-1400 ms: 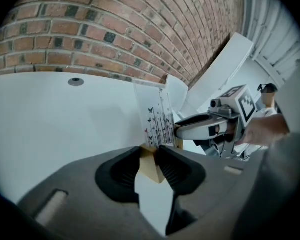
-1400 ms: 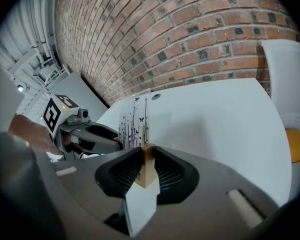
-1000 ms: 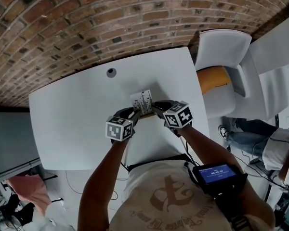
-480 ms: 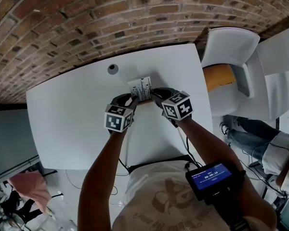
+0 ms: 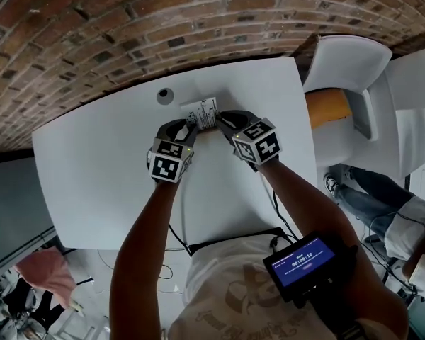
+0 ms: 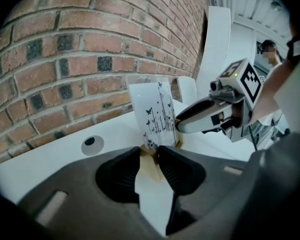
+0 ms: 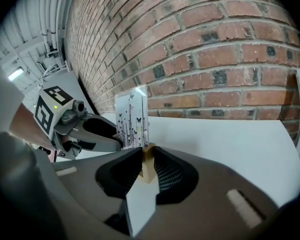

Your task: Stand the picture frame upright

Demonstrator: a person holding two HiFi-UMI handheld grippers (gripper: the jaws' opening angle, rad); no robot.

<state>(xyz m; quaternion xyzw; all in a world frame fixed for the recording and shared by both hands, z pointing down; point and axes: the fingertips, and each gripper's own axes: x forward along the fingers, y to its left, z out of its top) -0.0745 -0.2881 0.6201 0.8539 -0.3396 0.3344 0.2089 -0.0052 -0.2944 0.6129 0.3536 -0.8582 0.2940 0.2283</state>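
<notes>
Frame [image 5: 200, 112] stood close to upright at the upper middle of the head view. Its foot was on the table [image 5: 99, 168], just in front of the brick wall [image 5: 127, 20] and right of the round hole [image 5: 164, 95].

You had it pinned from both sides. Your left tongs [image 6: 151, 156] were clenched on its tan lower edge. Your right tongs [image 7: 148, 156] were clenched on that same edge from the opposite side, and the two tips nearly met beneath the butterfly print.

Holding it low probably made sense: the tall, thin panel had nothing else to steady it. A grip at the foot let you tilt it and set the base flat without covering the picture.

In the left gripper view, toward the centre of the frame, the panel leaned slightly. I judged it not yet settled on its own. Whether a back stand was folded out I could not tell.

The task looked nearly done. What remained, as I saw it, was to square the base on the table and let go one side at a time, so a stray nudge would not tip it toward the wall.
</notes>
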